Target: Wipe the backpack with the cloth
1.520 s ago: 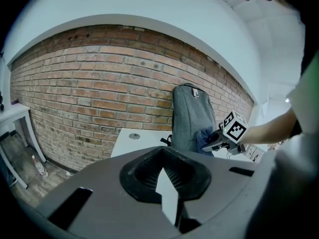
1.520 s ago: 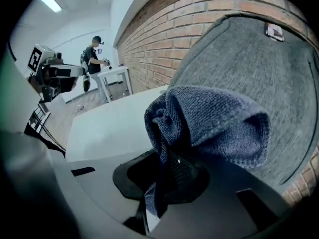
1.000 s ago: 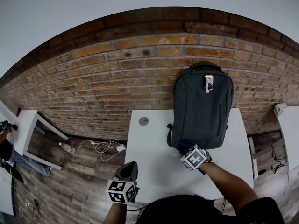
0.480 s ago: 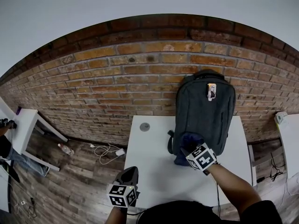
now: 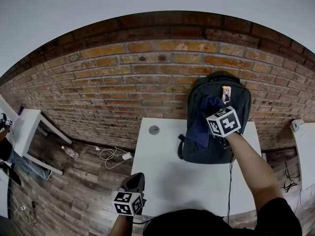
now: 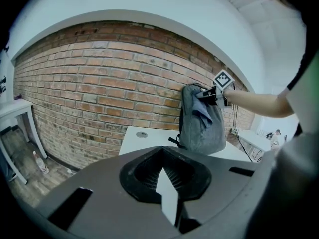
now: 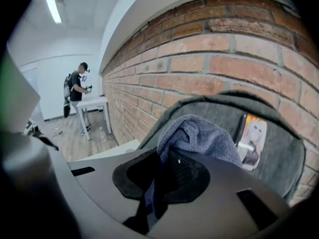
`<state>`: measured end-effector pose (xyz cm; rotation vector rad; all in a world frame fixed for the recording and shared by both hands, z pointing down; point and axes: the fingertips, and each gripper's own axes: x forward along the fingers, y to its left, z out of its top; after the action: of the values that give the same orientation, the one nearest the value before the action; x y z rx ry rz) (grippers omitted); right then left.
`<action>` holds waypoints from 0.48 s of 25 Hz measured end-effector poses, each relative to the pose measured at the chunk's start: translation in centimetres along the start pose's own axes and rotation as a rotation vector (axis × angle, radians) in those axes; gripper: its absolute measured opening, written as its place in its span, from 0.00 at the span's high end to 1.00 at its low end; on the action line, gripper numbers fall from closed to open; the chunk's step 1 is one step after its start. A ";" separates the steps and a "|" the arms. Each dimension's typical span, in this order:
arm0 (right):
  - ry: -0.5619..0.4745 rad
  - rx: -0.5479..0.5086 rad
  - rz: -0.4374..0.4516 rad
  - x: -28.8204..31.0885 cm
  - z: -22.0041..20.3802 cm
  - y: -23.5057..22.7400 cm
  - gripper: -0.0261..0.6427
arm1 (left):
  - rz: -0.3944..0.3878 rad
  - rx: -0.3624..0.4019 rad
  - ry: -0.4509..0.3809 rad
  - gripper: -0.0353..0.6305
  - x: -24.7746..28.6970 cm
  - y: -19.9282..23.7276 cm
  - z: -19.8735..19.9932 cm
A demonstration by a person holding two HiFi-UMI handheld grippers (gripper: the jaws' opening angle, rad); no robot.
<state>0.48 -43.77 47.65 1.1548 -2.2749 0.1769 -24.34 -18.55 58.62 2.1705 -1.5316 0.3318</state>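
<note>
Looking down from the head view, the backpack stands upright at the far side of the white bench, its back against the brick wall. The right claw is pressed to the upper front of the bag, beside the small pale card near the top, with the blue cloth hanging from it down the panel. A second ago this claw and the cloth sat at the bag's bottom edge, just above the bench. Half a second ago they were slightly higher, and now they are near the top. That reads as one upward stroke over the front panel, so the wiping seems well under way, though the bag's right half looks not yet covered. The left claw has stayed at the near edge of the bench, well apart from the bag.

From the left gripper view, the left claw has its jaws together with nothing between them. The backpack is far off, with the cloth draped over its upper front under the right claw.

Through the right gripper view, the right claw is clamped on the cloth, which bunches against the grey backpack just left of the card. A person stands by a small table far down the room.
</note>
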 end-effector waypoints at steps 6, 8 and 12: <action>-0.066 -0.011 -0.046 0.0 5.1 -2.7 0.90 | 0.021 -0.022 0.000 0.95 -0.2 0.7 -0.3; -0.091 -0.016 -0.041 0.4 6.2 -2.2 0.90 | 0.023 -0.024 -0.002 0.95 -0.2 0.8 -0.2; -0.117 0.026 -0.045 1.3 7.1 -1.7 0.90 | 0.027 -0.024 -0.017 0.95 -0.4 0.8 0.2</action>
<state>-1.90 -48.34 42.25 1.2589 -2.3517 0.1251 -25.24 -18.53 58.45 2.1411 -1.5675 0.3025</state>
